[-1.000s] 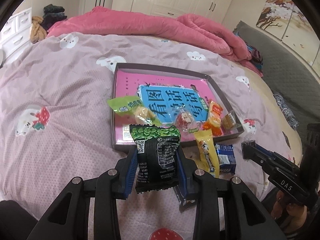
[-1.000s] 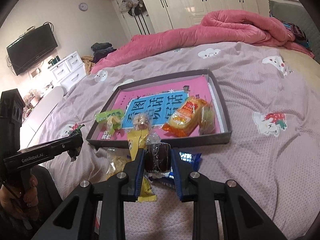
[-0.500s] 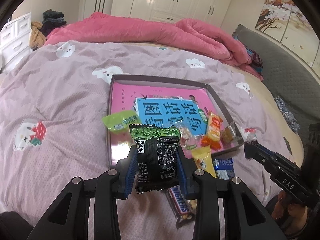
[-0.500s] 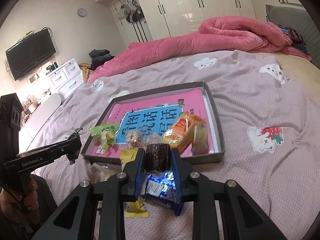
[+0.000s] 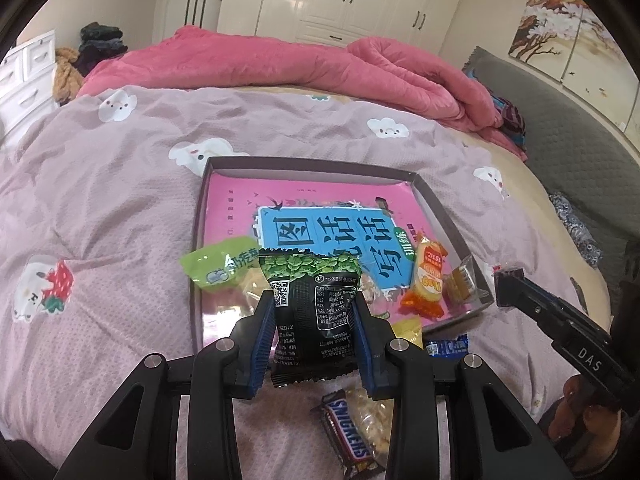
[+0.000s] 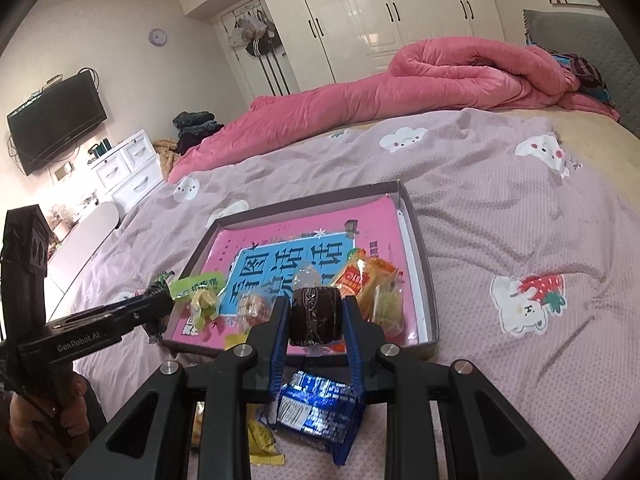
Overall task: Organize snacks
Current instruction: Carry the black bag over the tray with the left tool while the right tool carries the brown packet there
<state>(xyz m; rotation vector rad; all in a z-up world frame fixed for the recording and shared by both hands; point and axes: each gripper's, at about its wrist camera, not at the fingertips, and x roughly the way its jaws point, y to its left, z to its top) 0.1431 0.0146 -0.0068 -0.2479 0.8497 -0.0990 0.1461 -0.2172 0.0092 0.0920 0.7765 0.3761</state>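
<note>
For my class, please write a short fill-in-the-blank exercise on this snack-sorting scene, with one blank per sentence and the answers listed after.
1. The left tool is shut on a black packet whose top shows green ____.
2. The candy bar lying on the bedspread below that tool reads ____.
3. The right tool grips a small dark ____ snack.
4. The orange packet lies inside the ____.

Answers: peas; SNICKERS; brown; tray

White wardrobes (image 6: 360, 20), wall-mounted television (image 6: 56, 120), white drawers (image 6: 128, 168), wall clock (image 6: 158, 36).
</note>
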